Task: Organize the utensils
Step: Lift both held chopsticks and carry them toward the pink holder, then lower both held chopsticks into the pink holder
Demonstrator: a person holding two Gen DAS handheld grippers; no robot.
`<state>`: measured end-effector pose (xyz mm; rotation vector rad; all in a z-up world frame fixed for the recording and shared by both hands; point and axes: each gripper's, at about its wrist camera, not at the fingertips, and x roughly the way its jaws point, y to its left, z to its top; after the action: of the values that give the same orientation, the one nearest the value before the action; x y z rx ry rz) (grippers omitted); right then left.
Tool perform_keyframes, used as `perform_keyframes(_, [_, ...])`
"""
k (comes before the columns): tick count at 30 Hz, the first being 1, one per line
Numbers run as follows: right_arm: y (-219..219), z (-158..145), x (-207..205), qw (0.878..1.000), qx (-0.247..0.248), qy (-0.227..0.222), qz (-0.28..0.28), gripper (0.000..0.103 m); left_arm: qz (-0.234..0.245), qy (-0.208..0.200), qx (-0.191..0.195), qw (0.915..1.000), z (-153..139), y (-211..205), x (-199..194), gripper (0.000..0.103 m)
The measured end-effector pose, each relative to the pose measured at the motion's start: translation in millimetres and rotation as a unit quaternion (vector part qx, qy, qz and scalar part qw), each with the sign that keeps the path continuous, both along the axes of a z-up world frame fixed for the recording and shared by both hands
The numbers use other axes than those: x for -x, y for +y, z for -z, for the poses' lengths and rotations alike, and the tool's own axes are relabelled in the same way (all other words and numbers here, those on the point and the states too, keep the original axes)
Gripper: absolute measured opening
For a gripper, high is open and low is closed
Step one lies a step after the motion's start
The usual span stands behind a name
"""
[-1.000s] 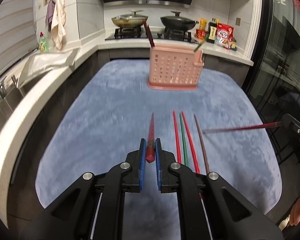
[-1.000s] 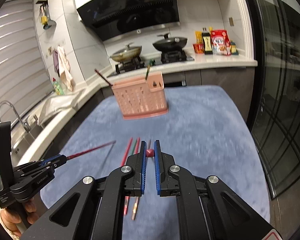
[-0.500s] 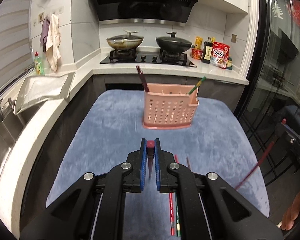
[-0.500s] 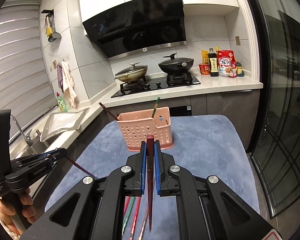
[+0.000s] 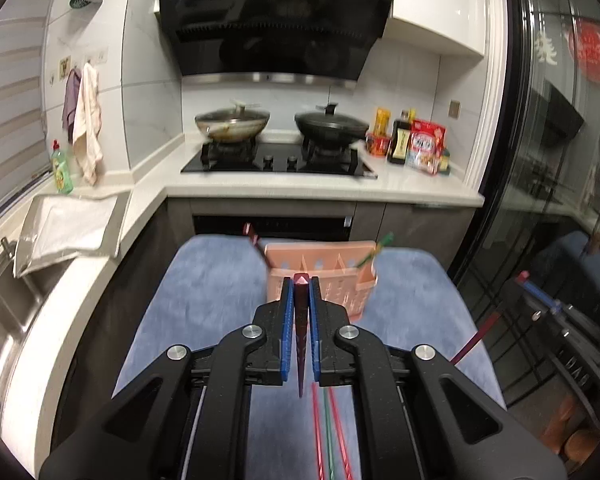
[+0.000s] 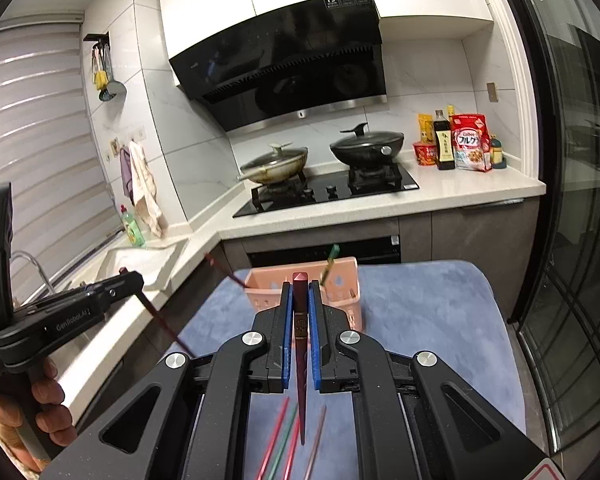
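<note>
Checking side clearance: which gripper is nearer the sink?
Left. The left gripper hangs on the sink side of the mat; the right gripper is farther across it.

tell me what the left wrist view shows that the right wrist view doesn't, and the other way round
Only the left wrist view: the right gripper seen from the side at the right edge, its chopstick slanting down.

Only the right wrist view: the left gripper at the left edge, the hand holding it, and a brown chopstick lying on the blue mat.

Both: a dark red chopstick clamped in the viewing gripper, the pink utensil basket with two chopsticks in it, loose red and green chopsticks, the stove with two pans.
</note>
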<state>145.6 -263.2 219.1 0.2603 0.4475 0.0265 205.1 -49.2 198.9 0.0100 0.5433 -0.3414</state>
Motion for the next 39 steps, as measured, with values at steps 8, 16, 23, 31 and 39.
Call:
perform_keyframes(8, [-8.8, -32.0, -56.1, 0.999, -0.012, -0.030, 0.003, 0.007, -0.007, -0.043, 0.020, 0.9989, -44.8, -16.0, -46.3, 0.007])
perform_keyframes(16, [-17.0, -59.5, -112.3, 0.998, -0.014, -0.060, 0.018, 0.007, -0.019, -0.074, 0.030, 0.9966, -72.1, -26.9, -98.5, 0.007])
perform_keyframes(23, [-20.7, -55.9, -164.7, 0.998, -0.016, -0.062, 0.027, 0.007, -0.023, -0.079, 0.026, 0.9962, -66.3, -34.0, -136.4, 0.007])
perform_keyframes(31, [-14.9, -22.6, -202.6, 0.999, 0.003, -0.031, 0.025, 0.007, -0.028, -0.059, 0.018, 0.9977, -30.2, -33.3, -169.6, 0.007])
perform_keyframes(39, [-10.8, 6.9, -221.1, 1.000, 0.002, 0.002, 0.022, 0.007, -0.029, -0.026, 0.012, 0.9992, -0.9, -33.1, -187.5, 0.007])
